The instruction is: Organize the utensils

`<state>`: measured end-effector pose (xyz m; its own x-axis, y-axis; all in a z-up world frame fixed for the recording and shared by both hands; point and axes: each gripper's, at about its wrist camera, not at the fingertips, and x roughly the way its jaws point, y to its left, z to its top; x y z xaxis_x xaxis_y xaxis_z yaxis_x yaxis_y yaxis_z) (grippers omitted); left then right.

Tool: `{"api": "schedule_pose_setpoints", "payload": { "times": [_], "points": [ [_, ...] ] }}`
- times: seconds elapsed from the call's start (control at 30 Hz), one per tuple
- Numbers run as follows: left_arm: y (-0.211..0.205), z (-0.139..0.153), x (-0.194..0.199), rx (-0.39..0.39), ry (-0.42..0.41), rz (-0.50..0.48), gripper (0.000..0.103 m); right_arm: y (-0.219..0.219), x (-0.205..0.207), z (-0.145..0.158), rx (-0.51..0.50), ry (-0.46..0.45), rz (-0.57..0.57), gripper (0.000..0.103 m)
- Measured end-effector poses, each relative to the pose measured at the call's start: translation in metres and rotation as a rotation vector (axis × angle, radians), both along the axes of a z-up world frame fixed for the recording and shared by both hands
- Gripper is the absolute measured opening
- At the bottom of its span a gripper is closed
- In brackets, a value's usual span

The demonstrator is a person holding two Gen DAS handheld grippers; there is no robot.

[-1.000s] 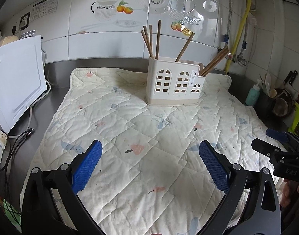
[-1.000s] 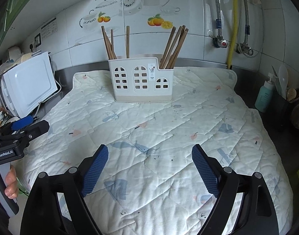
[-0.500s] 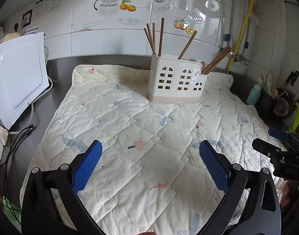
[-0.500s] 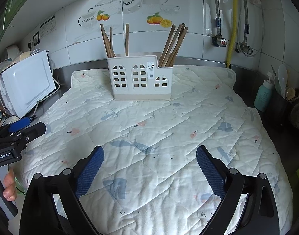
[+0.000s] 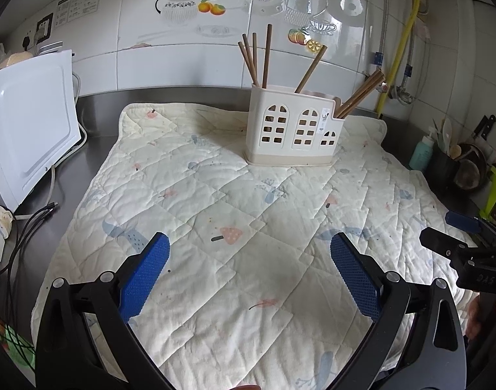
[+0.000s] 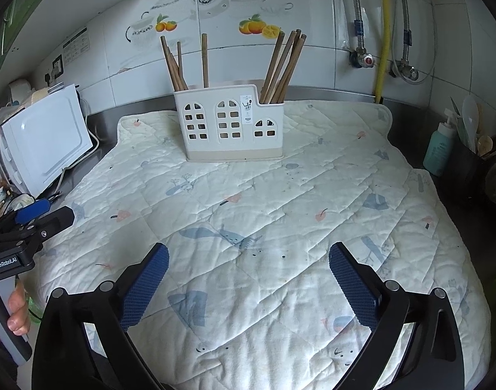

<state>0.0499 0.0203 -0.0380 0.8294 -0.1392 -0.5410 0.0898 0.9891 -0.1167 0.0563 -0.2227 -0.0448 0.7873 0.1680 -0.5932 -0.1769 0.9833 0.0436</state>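
A quilted mat (image 6: 280, 201) is spread over the steel counter (image 5: 95, 123). A white holder (image 6: 230, 123) is set upright at the mat's far edge, with chopsticks (image 6: 282, 68) stood in its compartments. The right gripper (image 6: 248, 279), whose jaws have just been opening, and the left gripper (image 5: 249, 269) are held spread wide above the mat, nothing between them.
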Motion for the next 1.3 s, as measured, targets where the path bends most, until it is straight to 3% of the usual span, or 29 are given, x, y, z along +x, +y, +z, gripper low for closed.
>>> {"api": "schedule_pose_setpoints", "payload": {
  "times": [1.3],
  "points": [
    [0.0003, -0.0023, 0.0014, 0.008, 0.015, -0.001, 0.098, -0.0073, 0.0032, -0.0050, -0.004, 0.020, -0.032, 0.096]
  ]
}}
